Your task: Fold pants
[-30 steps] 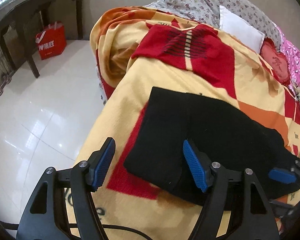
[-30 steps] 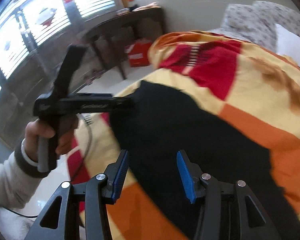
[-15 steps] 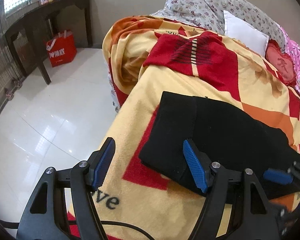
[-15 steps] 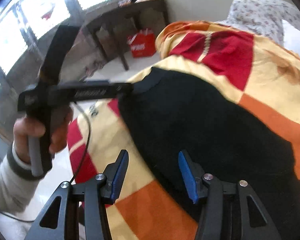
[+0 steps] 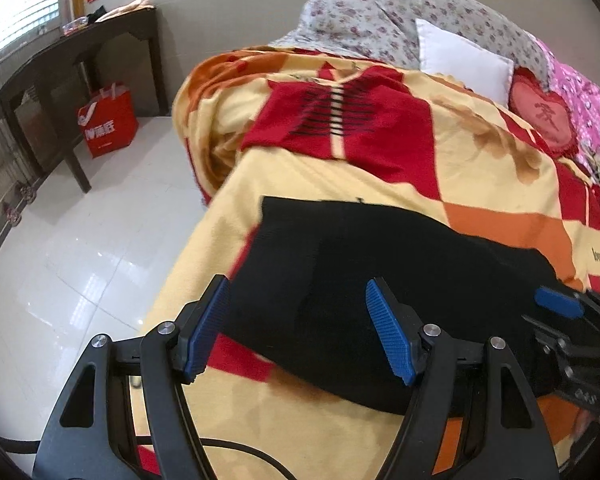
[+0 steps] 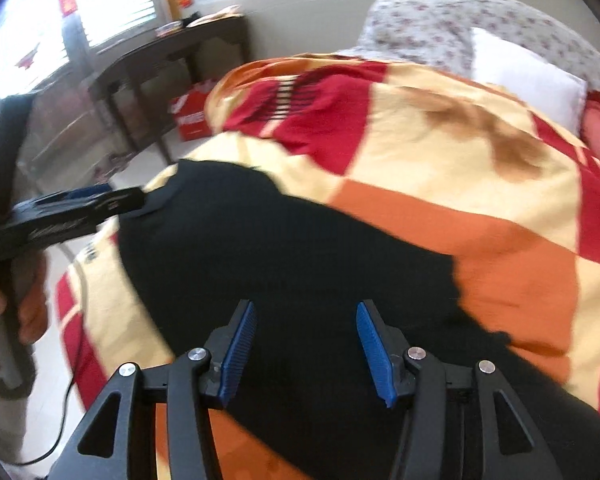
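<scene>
Black pants (image 5: 380, 276) lie flat across a yellow, red and orange blanket (image 5: 380, 176) on the bed; they also fill the middle of the right wrist view (image 6: 300, 256). My left gripper (image 5: 300, 324) is open and empty, its fingers straddling the pants' near left end just above the cloth. It also shows from the side at the left of the right wrist view (image 6: 100, 204). My right gripper (image 6: 304, 344) is open and empty over the pants' middle; it shows at the right edge of the left wrist view (image 5: 560, 312).
The bed's left edge drops to a white tiled floor (image 5: 60, 264). A dark wooden table (image 5: 72, 52) and a red bag (image 5: 108, 120) stand by the wall. Floral pillows (image 5: 400, 20), a white pillow (image 5: 460, 60) and a red heart cushion (image 5: 540, 116) lie at the bed's head.
Both grippers have shifted right and forward over the pants. Both stay open and empty. The pants have not moved.
</scene>
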Tool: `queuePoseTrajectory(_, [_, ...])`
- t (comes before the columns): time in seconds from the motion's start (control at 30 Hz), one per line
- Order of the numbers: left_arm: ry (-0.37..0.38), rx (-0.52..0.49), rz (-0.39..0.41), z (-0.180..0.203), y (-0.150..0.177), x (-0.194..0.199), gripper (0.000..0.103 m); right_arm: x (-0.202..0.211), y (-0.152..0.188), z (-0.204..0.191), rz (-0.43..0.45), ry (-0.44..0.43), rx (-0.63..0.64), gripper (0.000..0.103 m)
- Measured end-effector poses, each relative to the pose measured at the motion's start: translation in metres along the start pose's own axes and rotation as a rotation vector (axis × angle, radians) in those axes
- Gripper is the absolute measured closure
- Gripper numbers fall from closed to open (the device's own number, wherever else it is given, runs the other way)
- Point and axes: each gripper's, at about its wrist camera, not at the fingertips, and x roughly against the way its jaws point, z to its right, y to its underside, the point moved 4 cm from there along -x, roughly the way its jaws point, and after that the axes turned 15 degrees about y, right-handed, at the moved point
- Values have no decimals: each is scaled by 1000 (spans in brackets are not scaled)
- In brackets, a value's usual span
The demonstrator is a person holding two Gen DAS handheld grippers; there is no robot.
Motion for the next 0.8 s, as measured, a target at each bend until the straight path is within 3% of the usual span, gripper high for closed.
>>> queuePoseTrajectory(0.2, [12, -25, -19, 22, 2, -5, 32, -18, -8, 13, 2, -4, -27, 52])
queuePoseTrajectory(0.37, [43, -57, -30, 47, 3, -9, 32, -3, -4, 27, 1, -19, -73, 52])
queuePoseTrajectory(0.67, [119, -142, -80, 110, 10, -29, 32, 45, 45, 82, 12, 112, -107, 52])
queuePoseTrajectory(0.8, [196, -218, -128, 159, 17, -43, 32, 64, 80, 123, -1, 184, -189, 52])
